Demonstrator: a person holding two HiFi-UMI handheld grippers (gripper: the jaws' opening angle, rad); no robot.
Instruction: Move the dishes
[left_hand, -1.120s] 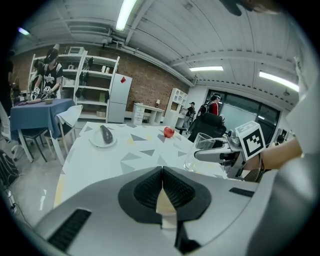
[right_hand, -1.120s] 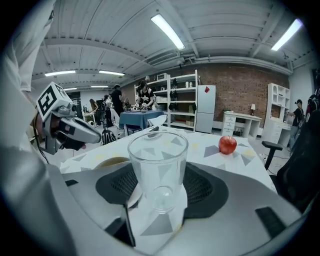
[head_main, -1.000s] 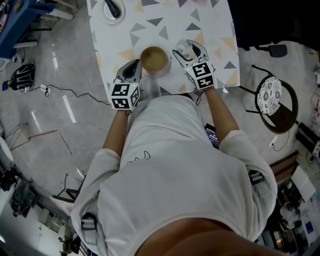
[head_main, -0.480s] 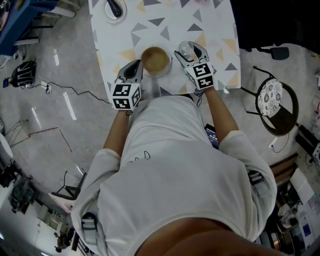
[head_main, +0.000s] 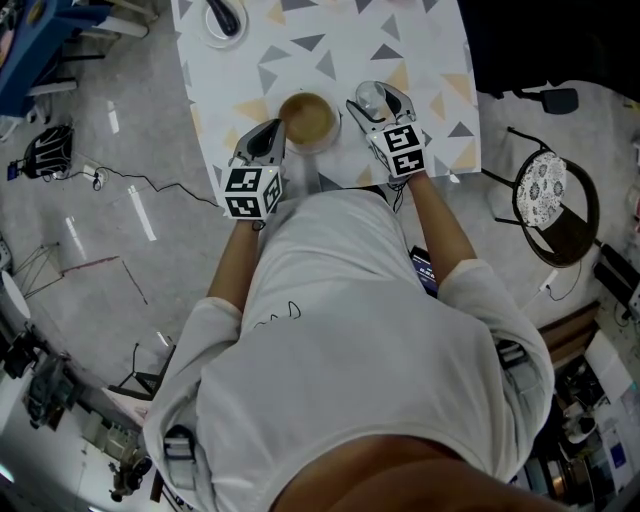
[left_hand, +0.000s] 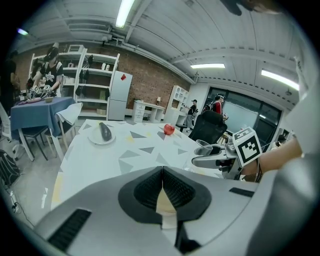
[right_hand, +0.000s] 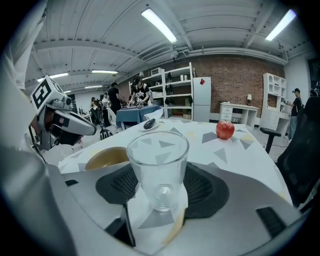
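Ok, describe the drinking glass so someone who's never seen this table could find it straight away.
On the white table patterned with grey and tan triangles, go to the near edge by the person. Right of the tan bowl, the glass stands upright between the right gripper's jaws; it alone is clear and see-through.

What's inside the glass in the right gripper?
Nothing visible: the glass is clear and empty down to its base. No part of its inside is covered; the right gripper only grips its sides.
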